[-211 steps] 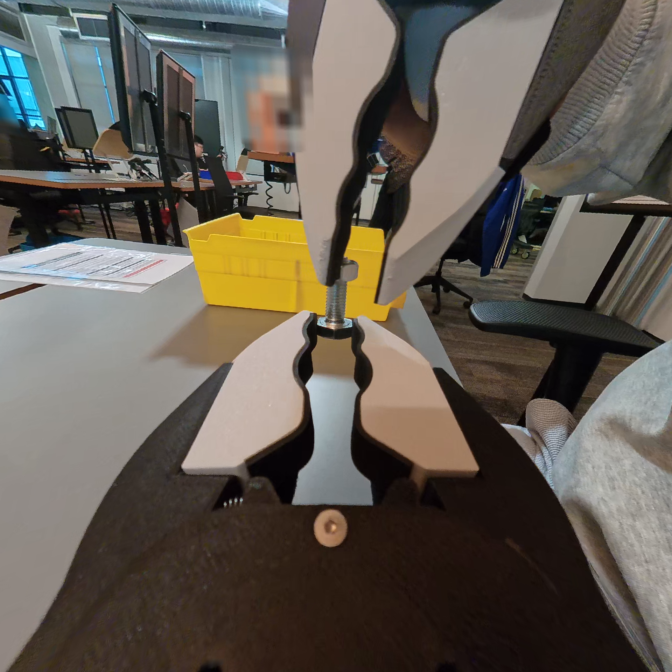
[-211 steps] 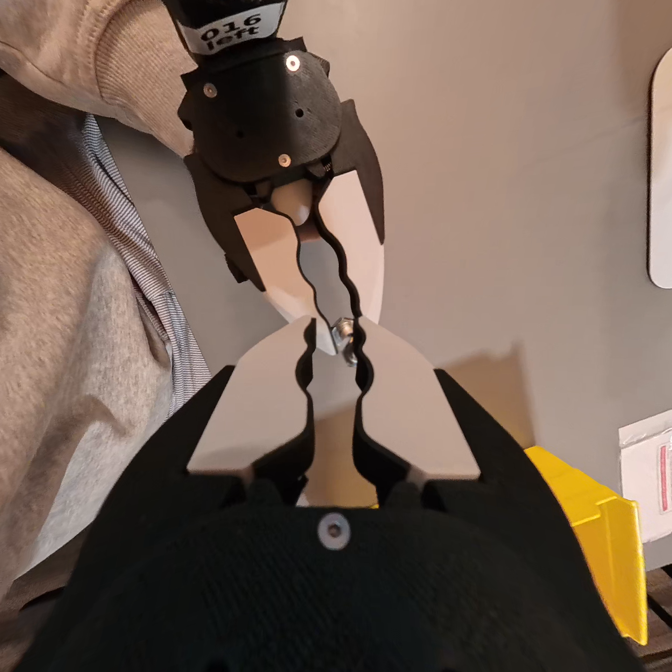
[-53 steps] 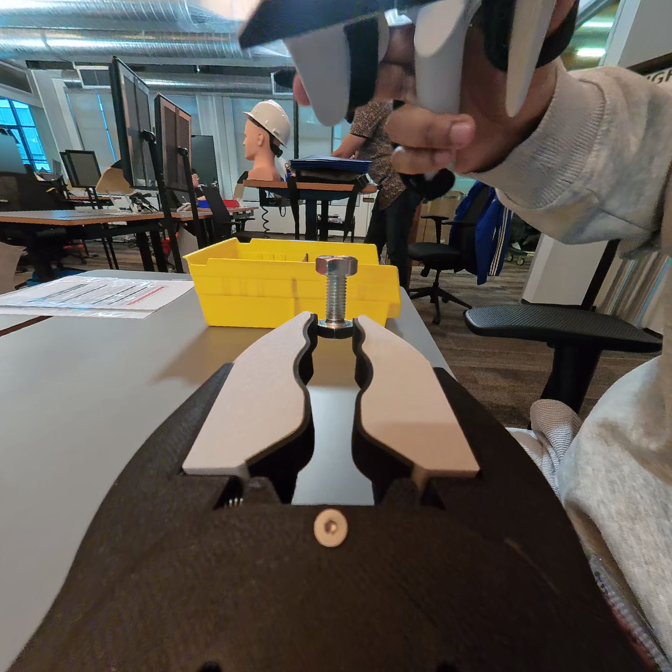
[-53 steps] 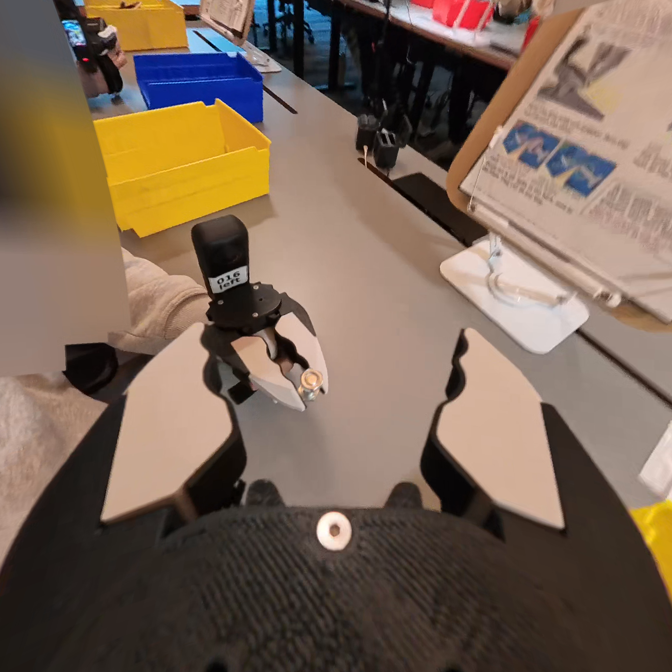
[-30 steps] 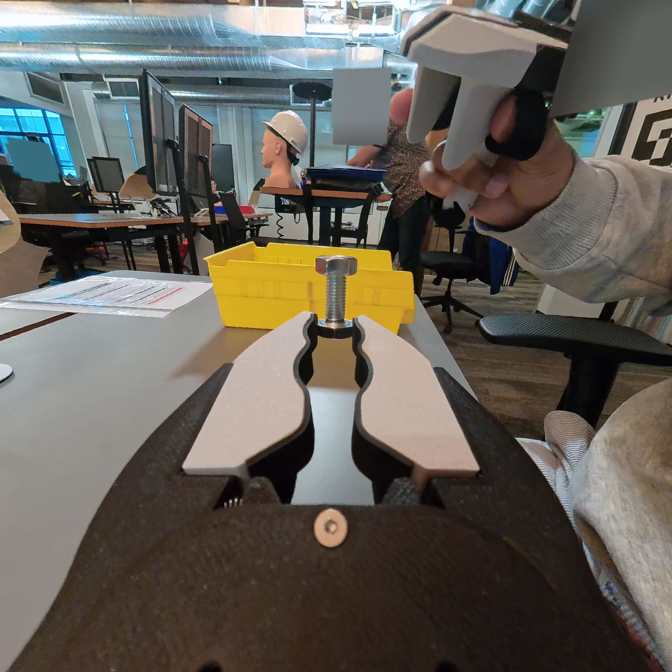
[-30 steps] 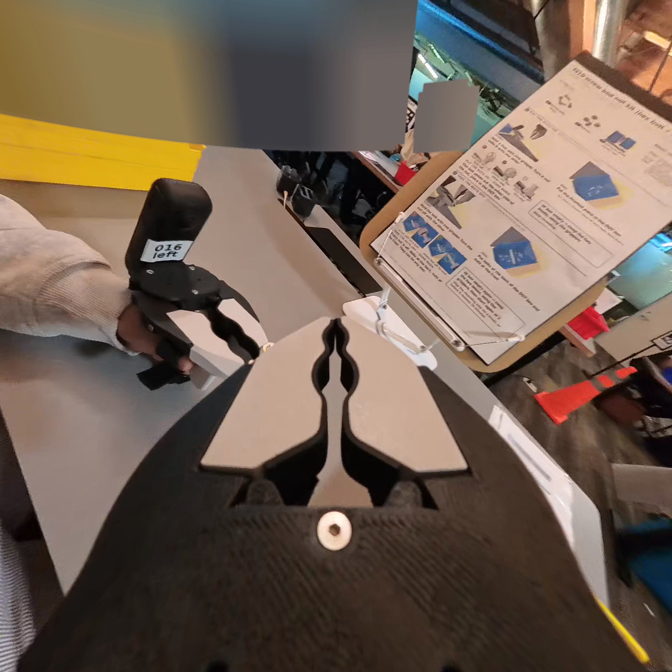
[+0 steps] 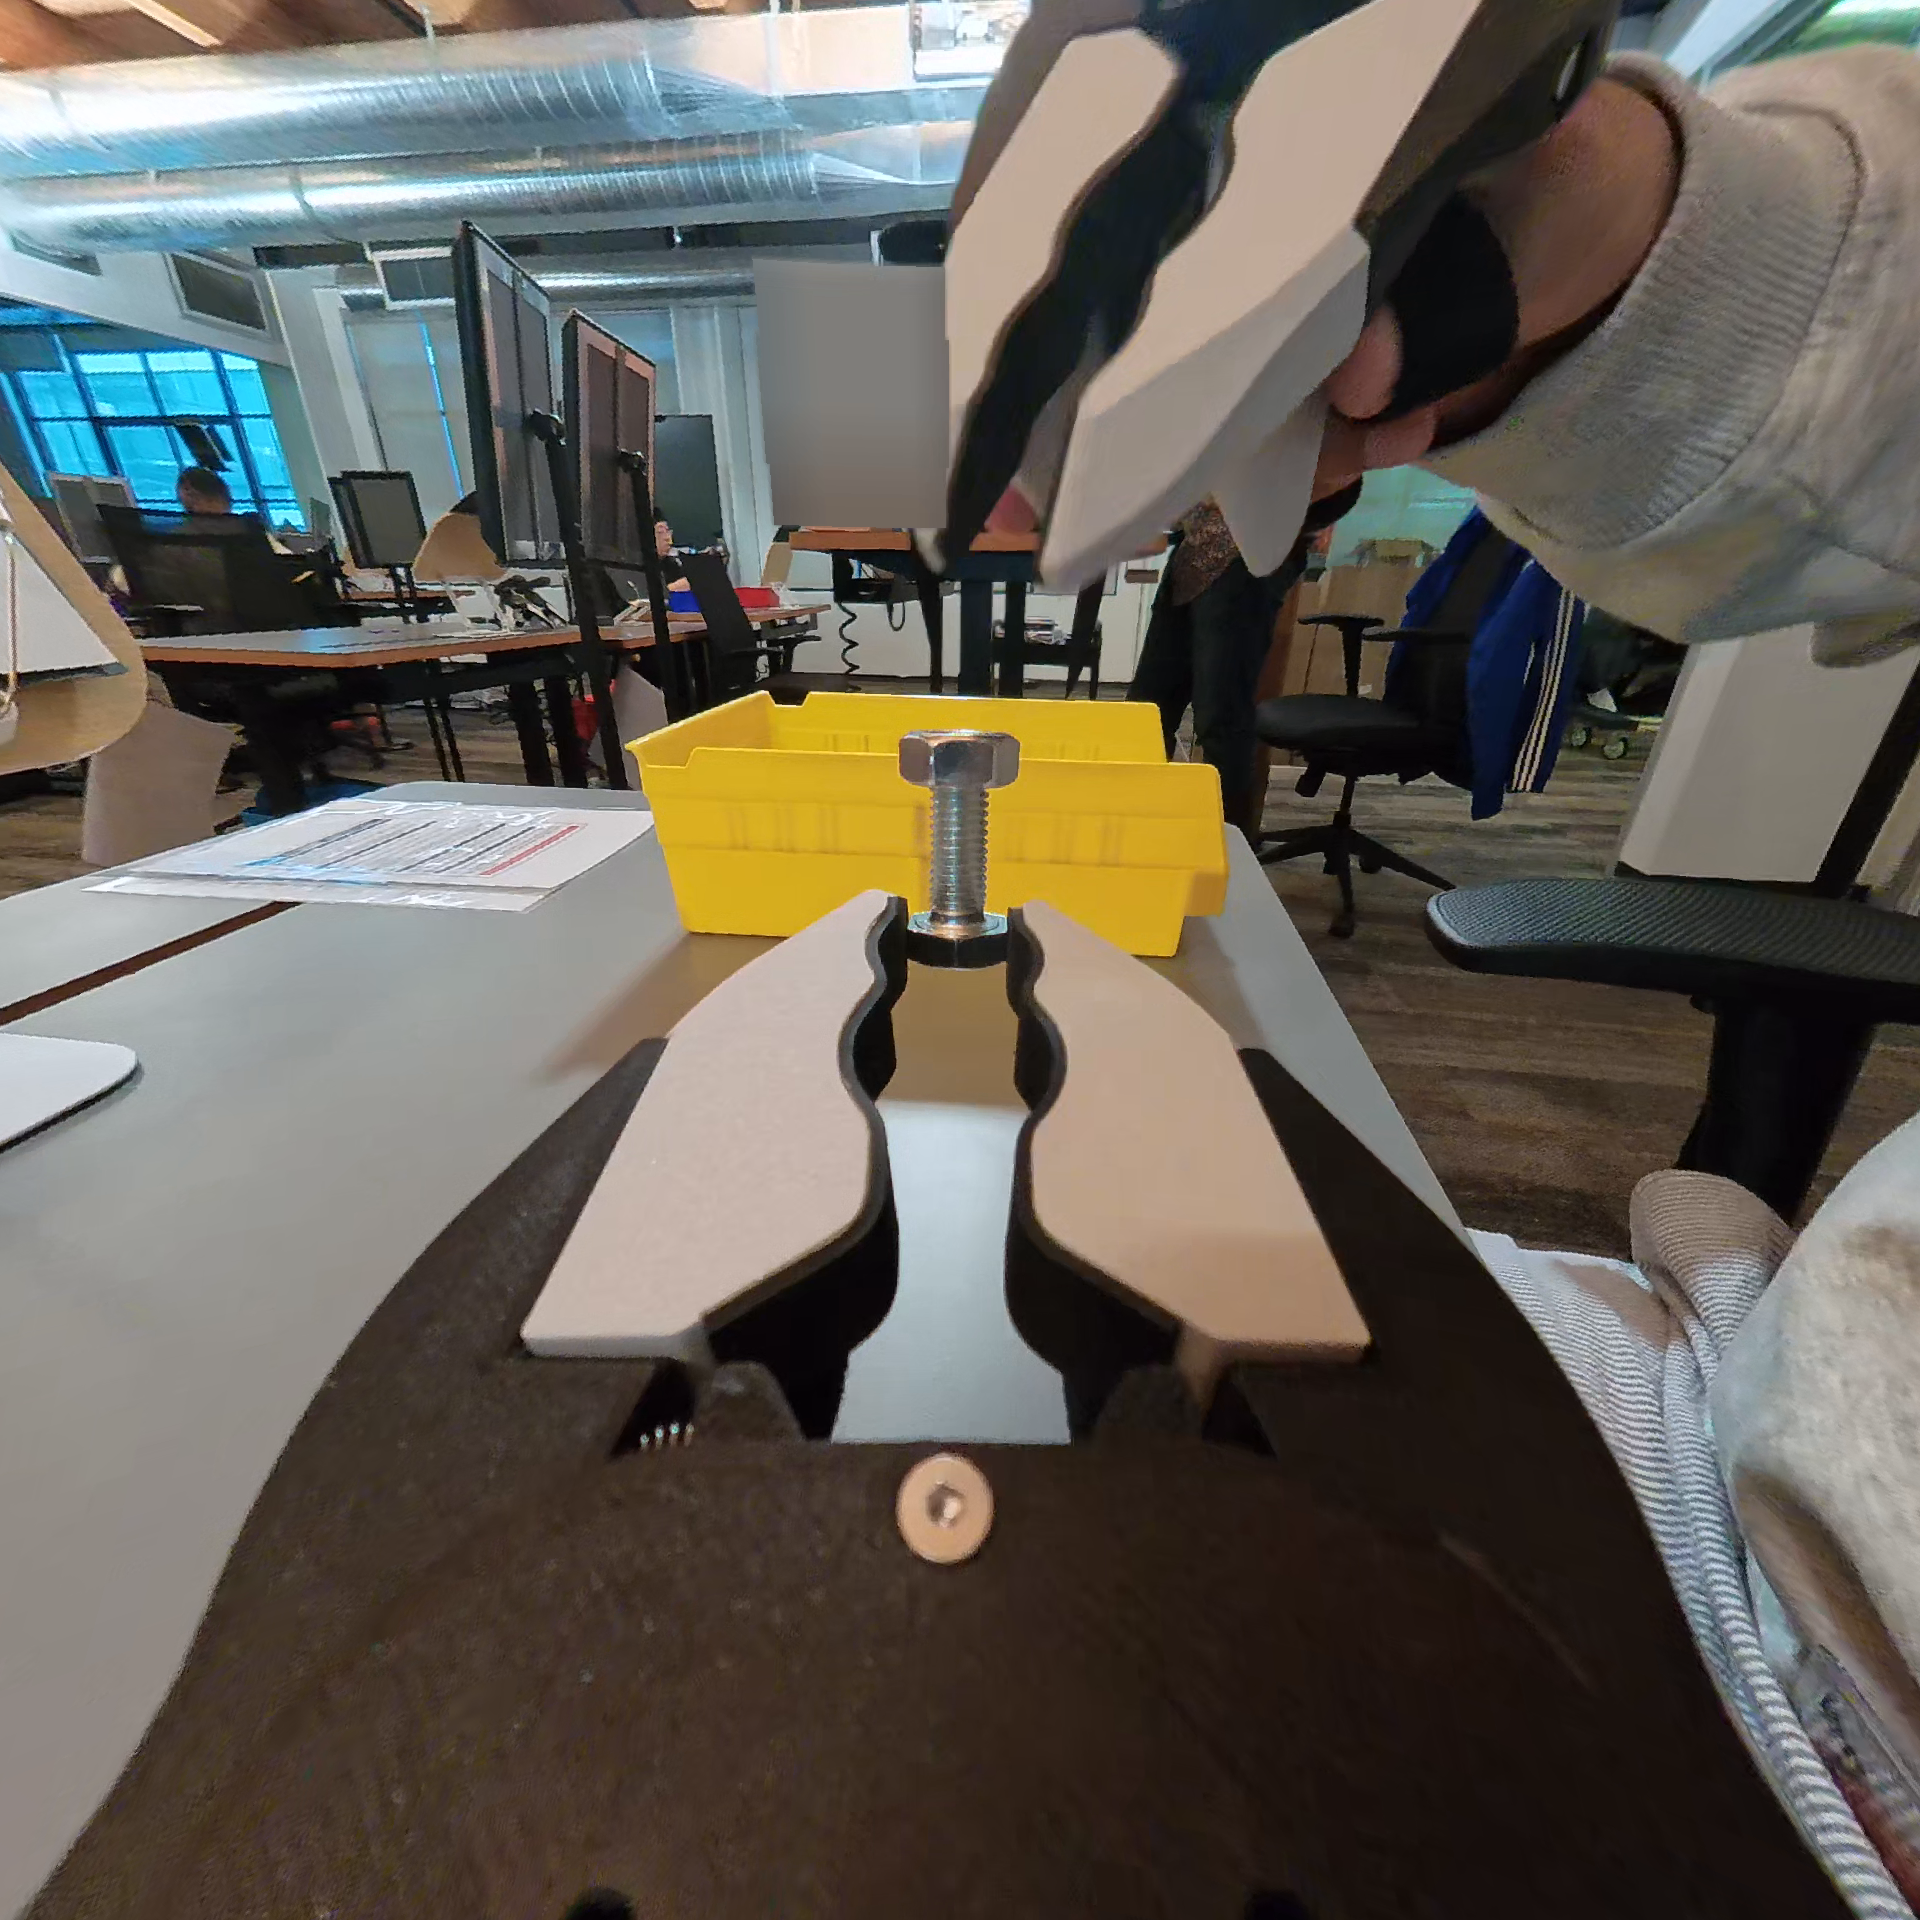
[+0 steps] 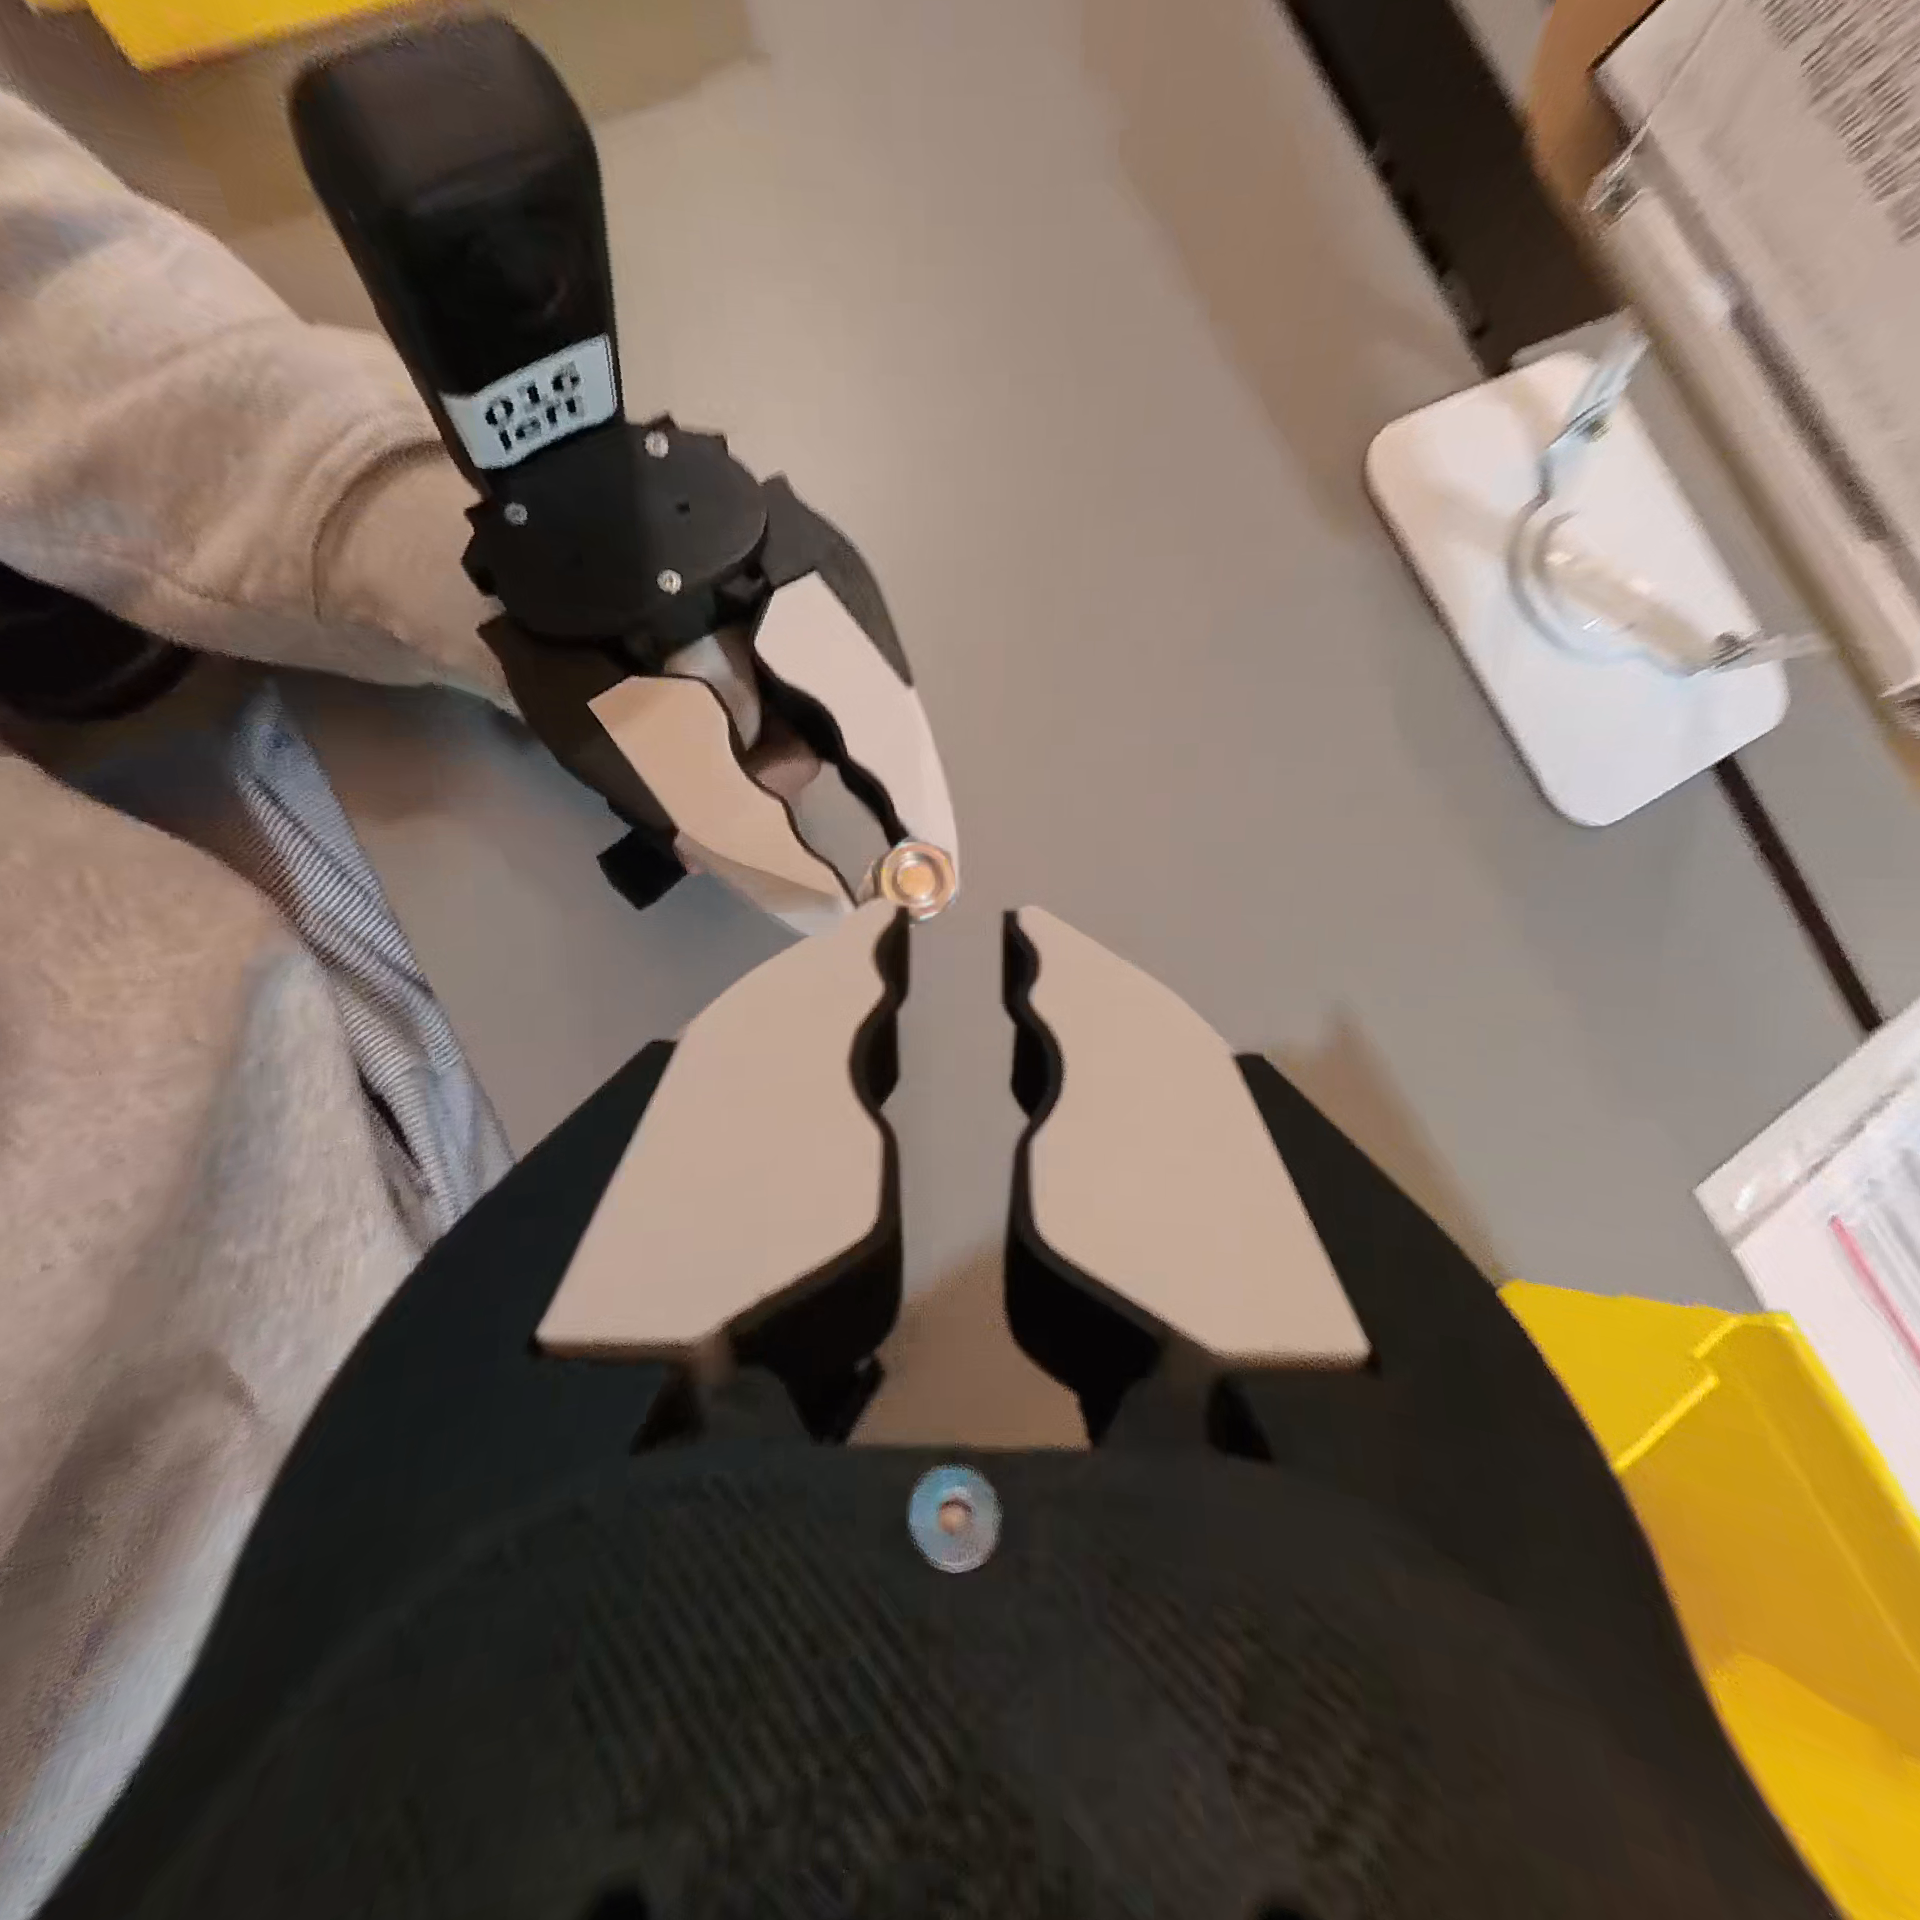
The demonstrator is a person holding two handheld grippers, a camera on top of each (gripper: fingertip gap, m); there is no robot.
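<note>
A silver hex bolt (image 7: 956,831) stands upright, head up, with a nut (image 7: 954,925) at its lower end. My left gripper (image 7: 954,940) is level over the grey table (image 7: 312,1091) and is shut on that nut. My right gripper (image 8: 954,920) points straight down, its fingers a narrow gap apart with nothing between them. Its tips hang just above and beside the bolt head (image 8: 914,881). In the left wrist view the right gripper (image 7: 997,561) hangs over the bolt, clear of it. The left gripper (image 8: 902,883) also shows in the right wrist view.
A yellow bin (image 7: 790,821) stands just behind the bolt near the table's far edge and also shows in the right wrist view (image 8: 1766,1507). Printed sheets (image 7: 395,842) lie at the left. A white stand base (image 8: 1558,582) sits farther out. An office chair (image 7: 1683,935) is at the right.
Seven seconds ago my right gripper gripped the bolt head; it let go and lifted away. In the last second it swung back down over the bolt and opened slightly. The left gripper kept its hold.
</note>
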